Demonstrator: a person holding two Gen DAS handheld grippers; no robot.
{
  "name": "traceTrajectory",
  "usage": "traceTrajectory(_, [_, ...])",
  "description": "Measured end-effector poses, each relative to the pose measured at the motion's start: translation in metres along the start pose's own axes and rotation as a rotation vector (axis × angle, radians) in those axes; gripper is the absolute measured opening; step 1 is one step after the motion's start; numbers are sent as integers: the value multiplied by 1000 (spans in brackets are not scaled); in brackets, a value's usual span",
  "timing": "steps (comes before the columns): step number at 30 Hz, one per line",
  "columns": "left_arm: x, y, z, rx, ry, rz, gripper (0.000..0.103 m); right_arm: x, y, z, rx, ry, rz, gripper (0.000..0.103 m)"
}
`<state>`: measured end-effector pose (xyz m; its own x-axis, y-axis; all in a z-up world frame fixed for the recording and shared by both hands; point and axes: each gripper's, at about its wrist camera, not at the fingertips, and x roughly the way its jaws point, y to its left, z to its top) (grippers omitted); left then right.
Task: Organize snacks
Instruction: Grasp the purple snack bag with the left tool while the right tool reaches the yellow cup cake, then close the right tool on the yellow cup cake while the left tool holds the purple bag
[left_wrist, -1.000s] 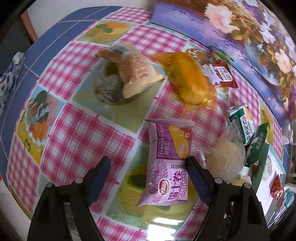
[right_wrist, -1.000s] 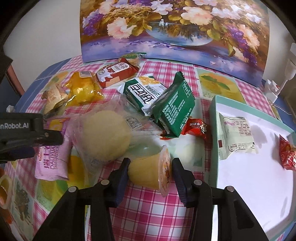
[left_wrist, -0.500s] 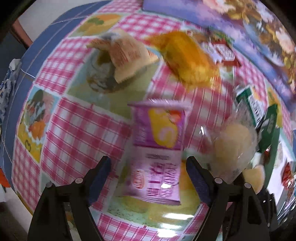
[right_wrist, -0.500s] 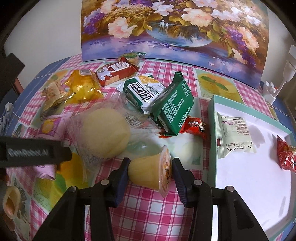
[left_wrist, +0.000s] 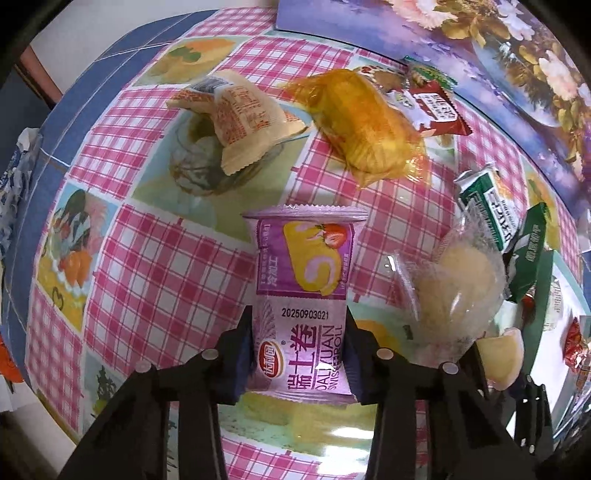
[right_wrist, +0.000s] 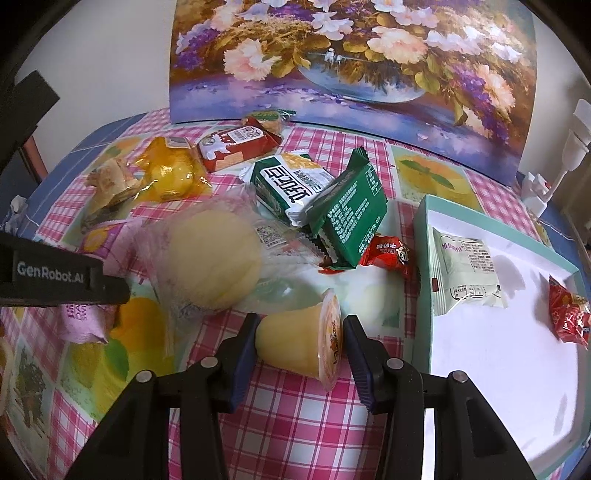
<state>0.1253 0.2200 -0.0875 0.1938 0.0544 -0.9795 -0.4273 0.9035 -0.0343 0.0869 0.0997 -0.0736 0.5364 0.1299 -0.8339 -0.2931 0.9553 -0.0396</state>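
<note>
I grip two snacks over the checked tablecloth (left_wrist: 155, 266).
My left gripper (left_wrist: 299, 350) pinches a purple "DALIYUAN SWISS ROLL" pack (left_wrist: 303, 295), stamped 20250903G21; my right gripper (right_wrist: 299, 343) clasps a jelly cup (right_wrist: 299, 347) beside the tray (right_wrist: 421, 258).

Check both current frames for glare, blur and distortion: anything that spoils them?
Left wrist view: sharp; a bright glare patch on the glossy tablecloth just below the purple cake pack; fisheye bends the table edge. Right wrist view: sharp; the white tray floor is nearly washed out, soft shadows behind the pale green packet; strong curving at the edges, dark corners.
</note>
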Motion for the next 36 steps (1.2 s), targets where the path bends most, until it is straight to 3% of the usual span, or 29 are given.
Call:
traceTrajectory(8, [-8, -8, -7, -7, 7, -25, 43, -1, 7, 0, -24, -3, -21, 48])
traceTrajectory(18, [-13, 22, 1, -46, -10, -60, 42, -16, 11, 5, 5, -24, 0, 46])
traceTrajectory(24, [-37, 30, 4, -51, -66, -52, 42, -30, 0, 13, 84, -22, 28, 32])
traceTrajectory(30, [-53, 27, 0, -40, -97, -39, 42, -25, -9, 11, 127, 6, 86, 31])
traceTrajectory(36, [-43, 17, 1, -13, -69, -22, 42, -21, 0, 8, 67, 11, 63, 38])
